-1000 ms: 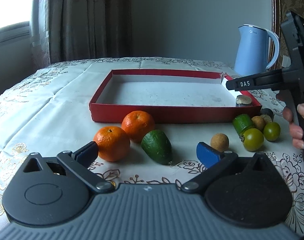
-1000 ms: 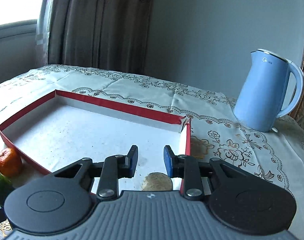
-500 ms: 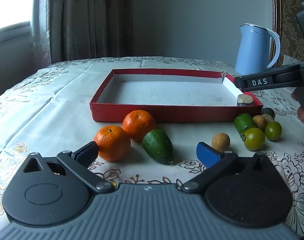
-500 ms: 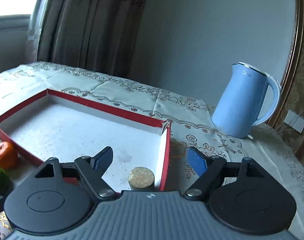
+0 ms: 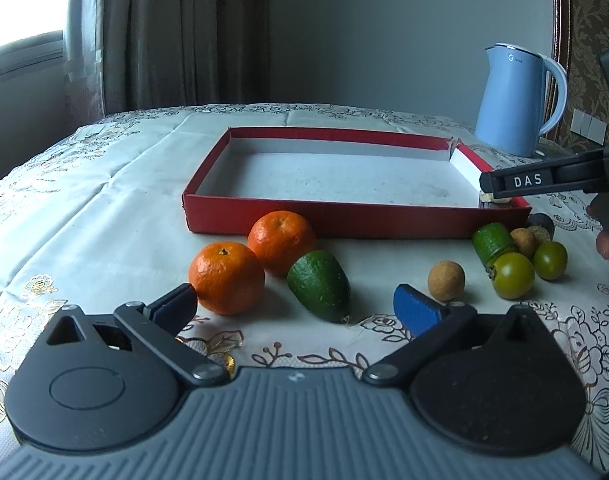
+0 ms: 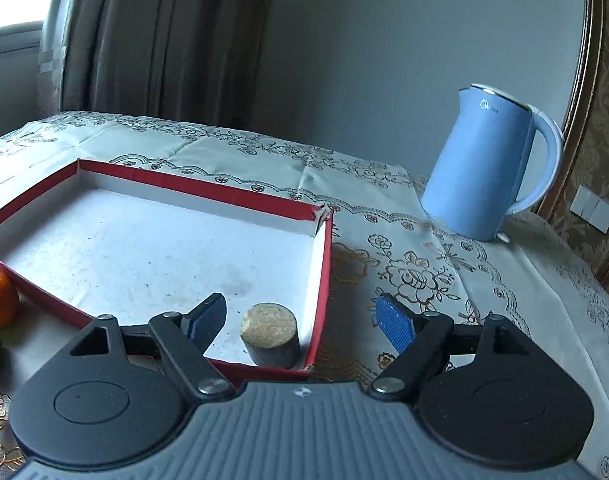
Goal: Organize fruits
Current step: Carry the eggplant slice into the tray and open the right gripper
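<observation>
The desk (image 5: pixel 104 184), under a pale floral cloth (image 5: pixel 388 324), carries a shallow red box (image 5: pixel 344 220) near its middle and a blue kettle (image 5: pixel 512 100) toward the far right corner. Along the near edge lie two oranges (image 5: pixel 226 278), an avocado (image 5: pixel 320 285) and a brown ball-shaped fruit (image 5: pixel 446 281). Toward the right edge sits a cluster of small green and brown fruits (image 5: pixel 516 256), touching one another.

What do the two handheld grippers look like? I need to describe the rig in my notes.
Both match. The left gripper and right gripper each have a grey ribbed body, two round black housings, black linkage arms with silver pivots, and blue pads on the fingertips. From the left wrist view, the right one's side carries a white "DAS" label.
</observation>
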Tool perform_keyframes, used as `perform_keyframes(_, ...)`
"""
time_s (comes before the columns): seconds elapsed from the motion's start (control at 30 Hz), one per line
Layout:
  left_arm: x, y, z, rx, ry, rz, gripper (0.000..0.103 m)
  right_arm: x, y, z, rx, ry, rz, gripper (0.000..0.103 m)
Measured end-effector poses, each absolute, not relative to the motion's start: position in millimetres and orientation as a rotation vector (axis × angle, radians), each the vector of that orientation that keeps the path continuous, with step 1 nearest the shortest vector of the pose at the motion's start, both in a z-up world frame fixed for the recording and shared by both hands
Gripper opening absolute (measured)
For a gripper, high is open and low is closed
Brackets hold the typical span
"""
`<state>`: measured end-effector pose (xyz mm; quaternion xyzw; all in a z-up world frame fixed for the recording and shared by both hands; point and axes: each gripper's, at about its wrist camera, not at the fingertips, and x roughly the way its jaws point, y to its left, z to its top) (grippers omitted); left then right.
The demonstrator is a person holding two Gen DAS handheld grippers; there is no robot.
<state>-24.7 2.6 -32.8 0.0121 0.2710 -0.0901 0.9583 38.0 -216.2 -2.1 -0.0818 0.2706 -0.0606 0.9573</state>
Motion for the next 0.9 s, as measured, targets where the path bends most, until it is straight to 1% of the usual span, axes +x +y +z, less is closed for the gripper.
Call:
perform_keyframes(0.3,-31,3,-31,0.044,0.530,-0.188,0.103,29,-229,-4,-0.092,0.535,-0.122,0.082)
perform_keyframes(0.43,-47,15,-27,0.086,0.491,-0.160,0.103,8,-252,-8,0.010,0.492,-0.156,0.097)
perform_keyframes(0.53,-52,30,-22,0.062,0.472,-0.127,0.103,0,-269,-14,0.079,0.470,-0.197,0.098)
perform_keyframes(0.63,-47,37,-20,0.036,0.495,-0.134,0.103,0,-282,-20,0.128,0.483,-0.222,0.098)
perform_keyframes(0.9,-29,46,-17,0.046,0.497,-0.091,0.103,0,-286,-25,0.141,0.473,-0.239,0.098)
